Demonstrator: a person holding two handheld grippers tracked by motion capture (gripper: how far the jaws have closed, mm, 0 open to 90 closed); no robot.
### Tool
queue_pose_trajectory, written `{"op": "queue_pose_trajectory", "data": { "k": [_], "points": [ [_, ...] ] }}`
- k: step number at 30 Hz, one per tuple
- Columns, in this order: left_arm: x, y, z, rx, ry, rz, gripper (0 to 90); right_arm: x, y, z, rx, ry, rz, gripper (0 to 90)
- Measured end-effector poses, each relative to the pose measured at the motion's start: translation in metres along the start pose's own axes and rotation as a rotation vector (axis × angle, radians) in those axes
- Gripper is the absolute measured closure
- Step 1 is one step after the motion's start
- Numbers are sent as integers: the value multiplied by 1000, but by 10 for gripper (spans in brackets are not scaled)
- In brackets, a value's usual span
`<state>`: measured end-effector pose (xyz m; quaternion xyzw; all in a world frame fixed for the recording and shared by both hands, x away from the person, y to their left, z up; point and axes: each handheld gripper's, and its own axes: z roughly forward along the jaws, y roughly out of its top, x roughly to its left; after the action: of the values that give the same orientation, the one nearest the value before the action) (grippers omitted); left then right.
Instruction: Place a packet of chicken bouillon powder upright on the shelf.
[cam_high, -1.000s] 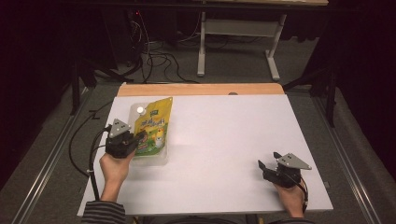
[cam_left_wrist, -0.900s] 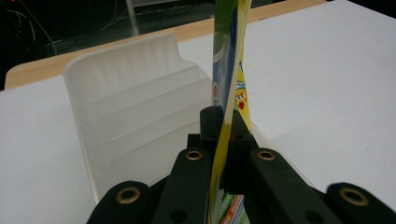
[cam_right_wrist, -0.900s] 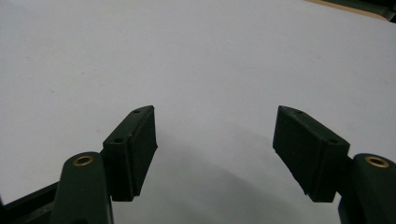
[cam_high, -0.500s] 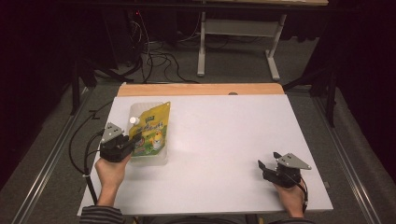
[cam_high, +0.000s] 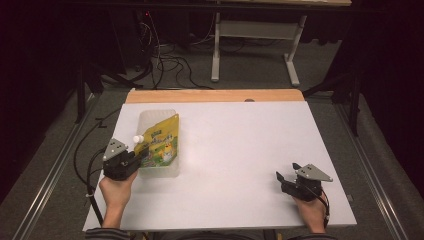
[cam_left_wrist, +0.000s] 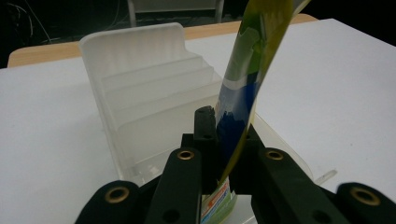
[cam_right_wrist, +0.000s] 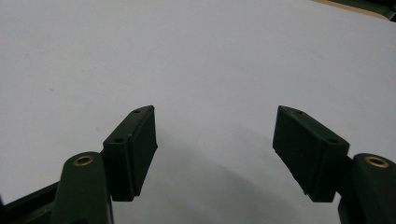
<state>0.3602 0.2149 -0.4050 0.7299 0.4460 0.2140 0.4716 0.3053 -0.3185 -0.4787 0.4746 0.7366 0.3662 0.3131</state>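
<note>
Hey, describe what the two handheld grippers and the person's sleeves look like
Both the left gripper and the right gripper are black, each topped by a grey three-cornered plate. Brass-coloured rivets mark the jaw links, and a black cable trails from each. At the bottom edge, the sleeves look dark and striped.

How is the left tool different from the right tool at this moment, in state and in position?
The left tool is shut on a yellow spouted pouch, while the right tool is open and holds nothing. The left tool sits at the clear plastic rack near the table's left edge; the right tool is over bare white table near the right front corner. Both are black two-jaw tools, each held in a hand.
</note>
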Motion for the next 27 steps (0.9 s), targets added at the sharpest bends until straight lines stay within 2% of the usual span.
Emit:
{"op": "queue_pose_trajectory", "data": {
  "k": [4,6,9,13,17,24,27],
  "points": [
    [3,-8,4,8,20,-12,868,0,0,0,-2,-5,0,308],
    [4,-12,5,0,7,-24,874,0,0,0,-5,-6,11,308],
    [3,-12,4,-4,14,-15,862,0,0,0,-5,-7,5,308],
    [2,-12,0,-36,15,-21,799,-1,0,0,-4,-5,0,308],
    [1,-12,-6,-43,20,-10,751,0,0,0,0,-4,-1,308],
    [0,-15,-19,-85,47,-38,572,0,0,0,-1,-4,1,308],
    [-1,-17,-25,-86,56,-37,534,0,0,0,-5,-6,6,308]
  ]
}}
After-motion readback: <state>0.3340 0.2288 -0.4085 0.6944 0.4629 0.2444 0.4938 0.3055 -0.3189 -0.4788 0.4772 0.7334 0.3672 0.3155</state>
